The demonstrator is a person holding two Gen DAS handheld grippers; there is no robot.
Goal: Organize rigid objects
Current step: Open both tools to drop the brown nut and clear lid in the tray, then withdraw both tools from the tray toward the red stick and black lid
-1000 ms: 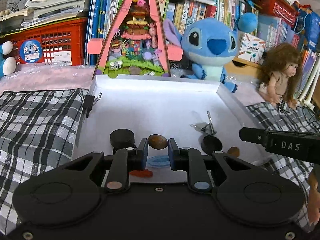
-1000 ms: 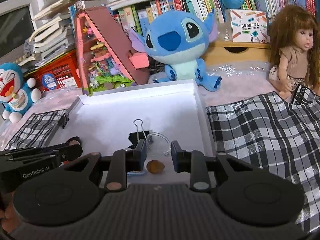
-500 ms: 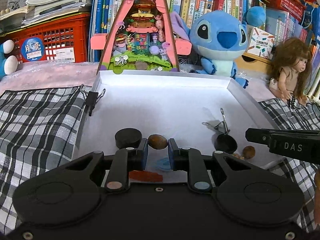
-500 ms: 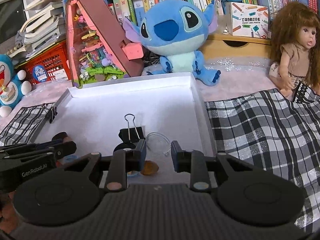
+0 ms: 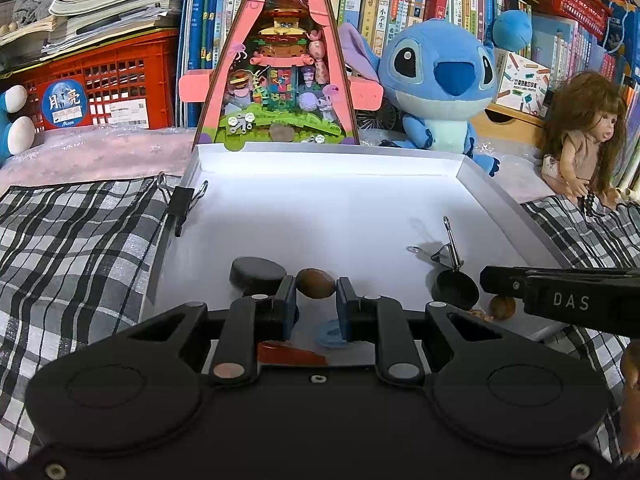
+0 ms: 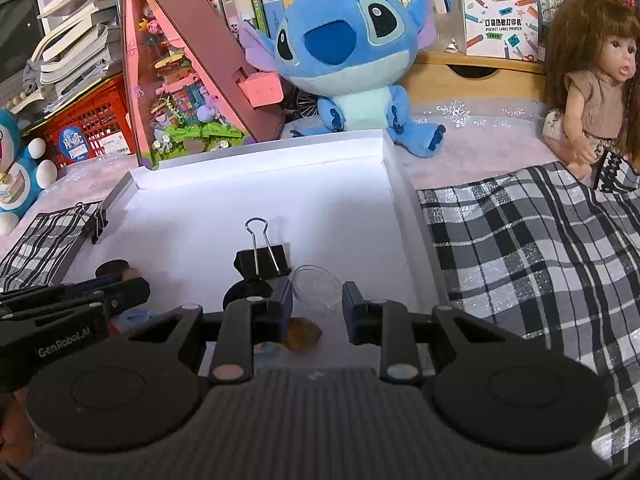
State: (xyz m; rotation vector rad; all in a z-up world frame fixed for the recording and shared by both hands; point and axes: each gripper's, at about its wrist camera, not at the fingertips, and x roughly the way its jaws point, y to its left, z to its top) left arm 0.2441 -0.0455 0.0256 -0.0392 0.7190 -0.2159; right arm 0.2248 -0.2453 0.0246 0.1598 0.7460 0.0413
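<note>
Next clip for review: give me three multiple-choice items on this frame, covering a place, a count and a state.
1. The clear dish is:
A. between the right gripper's fingertips
B. on the plaid cloth
C. beside the doll

2. Binder clips in the right wrist view:
A. one
B. two
C. four

3. The left gripper is:
A. open and empty
B. shut on the brown oval piece
C. shut on a binder clip

Answers:
1 A: the clear dish fills the gap of the right gripper.
2 B: one binder clip lies in the white tray, another grips its left edge.
3 B: the left gripper pinches the brown oval piece.
</note>
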